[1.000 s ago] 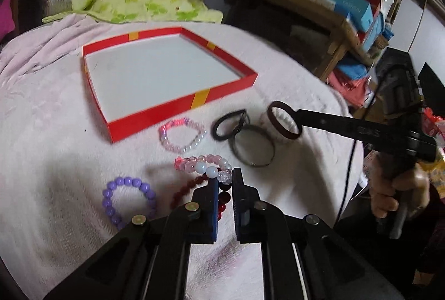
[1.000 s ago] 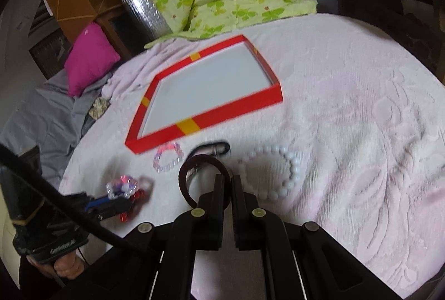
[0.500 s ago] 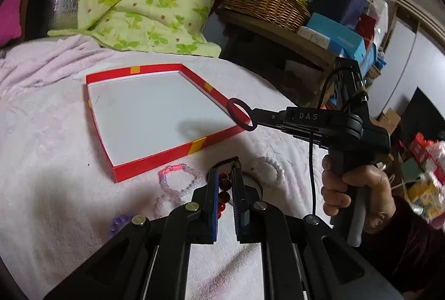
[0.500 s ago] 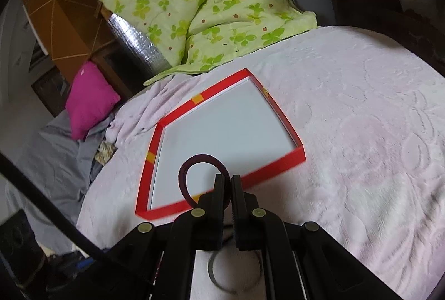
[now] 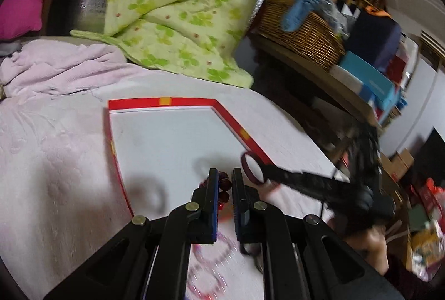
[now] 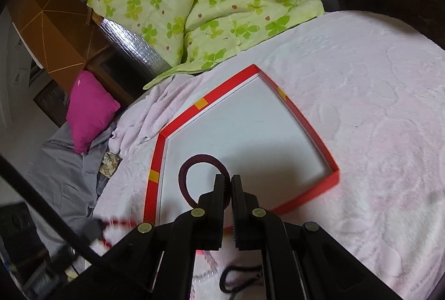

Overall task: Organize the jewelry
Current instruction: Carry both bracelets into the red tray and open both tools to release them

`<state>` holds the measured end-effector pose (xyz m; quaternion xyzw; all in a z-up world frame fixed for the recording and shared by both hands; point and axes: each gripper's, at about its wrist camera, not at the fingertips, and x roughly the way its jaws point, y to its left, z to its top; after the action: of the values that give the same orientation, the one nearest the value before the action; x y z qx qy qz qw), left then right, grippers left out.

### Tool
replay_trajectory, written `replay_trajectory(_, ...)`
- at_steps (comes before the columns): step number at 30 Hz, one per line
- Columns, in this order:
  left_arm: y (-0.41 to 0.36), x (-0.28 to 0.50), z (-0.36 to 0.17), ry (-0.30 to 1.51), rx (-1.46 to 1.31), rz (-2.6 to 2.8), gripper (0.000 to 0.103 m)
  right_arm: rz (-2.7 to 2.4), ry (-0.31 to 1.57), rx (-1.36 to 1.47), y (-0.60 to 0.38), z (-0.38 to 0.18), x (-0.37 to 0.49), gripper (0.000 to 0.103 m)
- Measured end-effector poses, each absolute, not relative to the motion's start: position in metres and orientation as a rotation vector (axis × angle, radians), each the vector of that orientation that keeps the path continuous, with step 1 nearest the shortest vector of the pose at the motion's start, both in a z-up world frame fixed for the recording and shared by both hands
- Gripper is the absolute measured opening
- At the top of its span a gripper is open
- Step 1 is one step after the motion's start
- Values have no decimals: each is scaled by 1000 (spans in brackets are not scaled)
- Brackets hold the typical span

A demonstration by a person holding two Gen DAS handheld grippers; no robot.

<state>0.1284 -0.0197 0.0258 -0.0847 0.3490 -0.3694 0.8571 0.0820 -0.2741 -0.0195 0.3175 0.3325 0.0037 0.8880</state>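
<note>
A shallow red-rimmed box (image 5: pixel 133 104) with a white floor lies on the pink blanket; it also shows in the right wrist view (image 6: pixel 214 97). My left gripper (image 5: pixel 223 183) is shut on a dark red bead bracelet (image 5: pixel 224 184) and holds it over the box's near part. My right gripper (image 6: pixel 228 184) is shut on a maroon hair tie (image 6: pixel 194 161), which hangs above the box floor. The hair tie (image 5: pixel 251 169) and right gripper (image 5: pixel 271 175) also show in the left wrist view, over the box's right rim.
Blurred pink bead bracelets (image 5: pixel 211 263) lie on the blanket below my left gripper. A black hair tie (image 6: pixel 239 276) lies on the blanket under my right gripper. A green floral quilt (image 5: pixel 178 8) is behind the box, a magenta pillow (image 6: pixel 89 111) at the left, a wicker basket (image 5: pixel 300 33) on a shelf at the right.
Both grippers have lifted their pieces off the blanket and moved forward over the red box. The left one has risen with the red bracelet; the right one has carried the hair tie over the box floor.
</note>
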Motion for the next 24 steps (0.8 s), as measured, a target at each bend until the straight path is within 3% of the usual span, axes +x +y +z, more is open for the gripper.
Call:
replay_trajectory(10, -40, 164, -7, 821, -122, -605, 10, -28, 750, 650, -273, -35, 110, 8)
replay_trajectory(13, -38, 161, -9, 833, -89, -581, 15, -42, 745, 679, -286, -35, 106, 16)
replay_trajectory(15, -32, 156, -6, 819, -64, -549, 37, -57, 709, 709, -298, -31, 98, 16)
replay_trajectory(17, -22, 151, -2, 789, -55, -513, 49, -73, 675, 731, -311, -26, 88, 16)
replay_trajectory(20, -10, 149, 0, 787, -51, -451, 56, -114, 666, 748, -326, -25, 78, 33)
replay_trajectory(22, -2, 149, -5, 805, -35, -395, 58, -156, 667, 775, -337, -29, 73, 58)
replay_trajectory(24, 3, 151, -13, 844, -9, -355, 58, -190, 665, 799, -346, -35, 70, 58)
